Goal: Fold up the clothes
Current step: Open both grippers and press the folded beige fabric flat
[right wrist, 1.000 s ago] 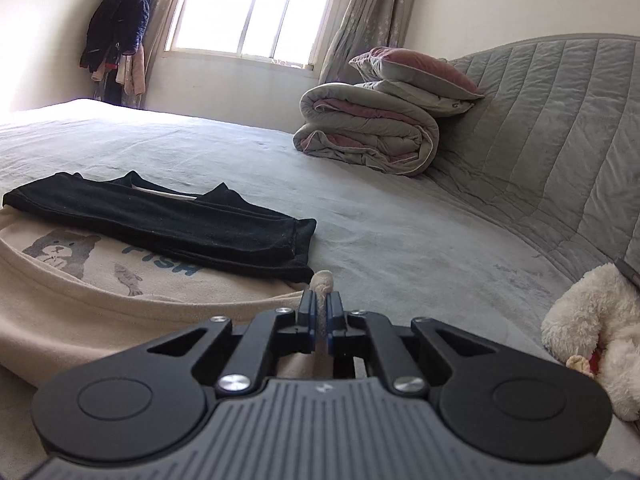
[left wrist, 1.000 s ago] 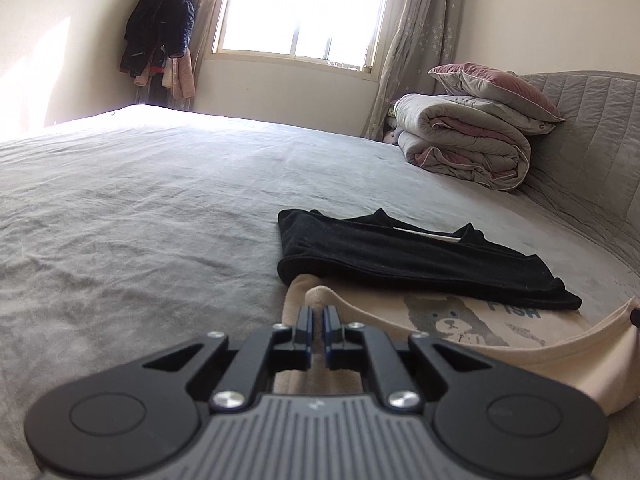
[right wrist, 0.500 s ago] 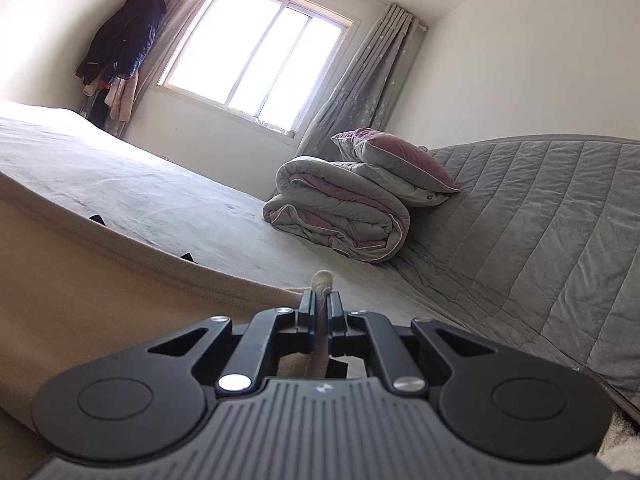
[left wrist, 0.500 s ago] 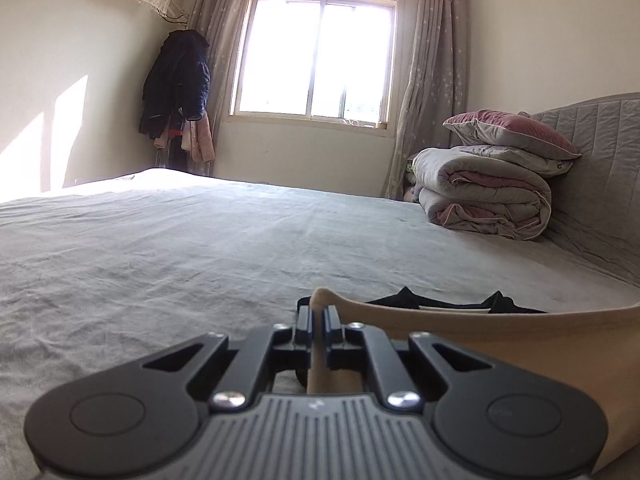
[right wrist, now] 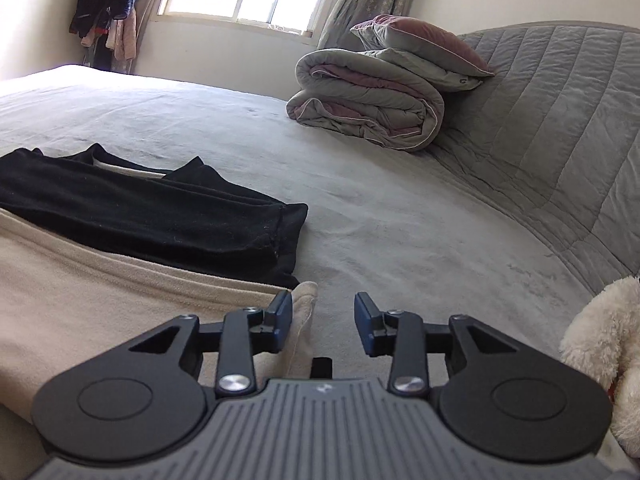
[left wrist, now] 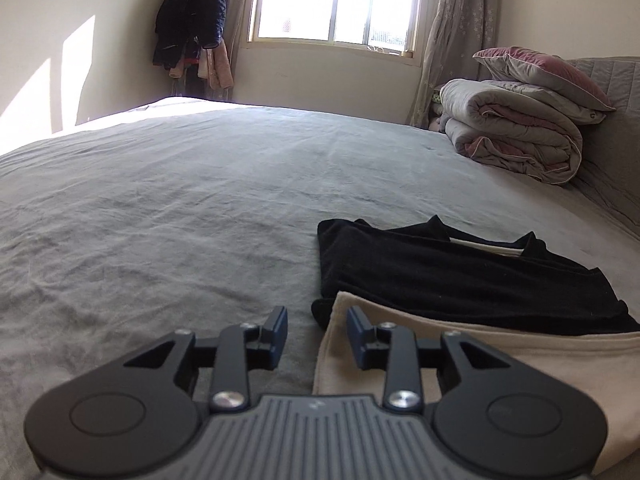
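A beige shirt (left wrist: 480, 344) lies folded over on the grey bed, its plain side up, covering the near part of a black garment (left wrist: 440, 268). My left gripper (left wrist: 317, 330) is open, low over the shirt's left edge, holding nothing. In the right wrist view the beige shirt (right wrist: 100, 288) and the black garment (right wrist: 160, 212) lie to the left. My right gripper (right wrist: 323, 314) is open at the shirt's right corner, with the cloth touching the left finger (right wrist: 282, 316).
A folded grey and pink duvet (left wrist: 516, 140) with a pillow (left wrist: 548, 68) on it sits at the quilted headboard (right wrist: 560, 120). A white plush toy (right wrist: 604, 352) lies at the right. Coats (left wrist: 188, 20) hang in the far corner by the window (left wrist: 332, 0).
Both grippers lifted the beige shirt's near edge, carried it forward over itself, laid it down and opened. The bear print is now covered.
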Demonstrator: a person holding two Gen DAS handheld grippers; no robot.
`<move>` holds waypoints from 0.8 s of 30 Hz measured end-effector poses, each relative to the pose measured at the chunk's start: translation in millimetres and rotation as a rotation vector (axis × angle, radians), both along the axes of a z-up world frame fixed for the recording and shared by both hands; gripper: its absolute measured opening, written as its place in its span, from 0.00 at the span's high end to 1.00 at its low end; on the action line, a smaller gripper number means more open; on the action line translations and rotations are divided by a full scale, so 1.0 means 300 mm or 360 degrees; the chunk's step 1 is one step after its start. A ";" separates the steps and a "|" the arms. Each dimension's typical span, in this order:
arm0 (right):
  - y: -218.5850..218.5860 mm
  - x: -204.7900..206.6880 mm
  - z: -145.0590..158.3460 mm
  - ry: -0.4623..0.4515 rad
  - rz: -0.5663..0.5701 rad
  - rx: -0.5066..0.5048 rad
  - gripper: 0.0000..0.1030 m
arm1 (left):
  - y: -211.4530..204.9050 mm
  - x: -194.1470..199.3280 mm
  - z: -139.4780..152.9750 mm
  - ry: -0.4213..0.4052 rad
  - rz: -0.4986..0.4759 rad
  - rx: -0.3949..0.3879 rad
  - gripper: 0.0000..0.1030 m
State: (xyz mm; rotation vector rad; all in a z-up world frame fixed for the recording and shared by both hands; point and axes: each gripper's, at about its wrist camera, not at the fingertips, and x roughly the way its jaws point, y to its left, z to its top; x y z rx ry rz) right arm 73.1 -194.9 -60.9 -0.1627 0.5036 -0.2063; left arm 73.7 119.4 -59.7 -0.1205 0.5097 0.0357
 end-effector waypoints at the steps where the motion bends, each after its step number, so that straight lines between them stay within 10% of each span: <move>1: -0.001 -0.010 0.014 -0.0008 0.0012 0.0067 0.63 | -0.004 -0.006 0.009 -0.0016 -0.0007 -0.0005 0.66; 9: 0.135 -0.061 0.066 0.0054 0.0310 0.0292 0.62 | -0.110 -0.054 0.039 -0.0054 -0.0217 0.0074 0.56; 24: 0.319 -0.148 -0.032 0.0198 0.0781 0.0172 0.55 | -0.252 -0.151 -0.074 0.0134 -0.0856 0.0244 0.42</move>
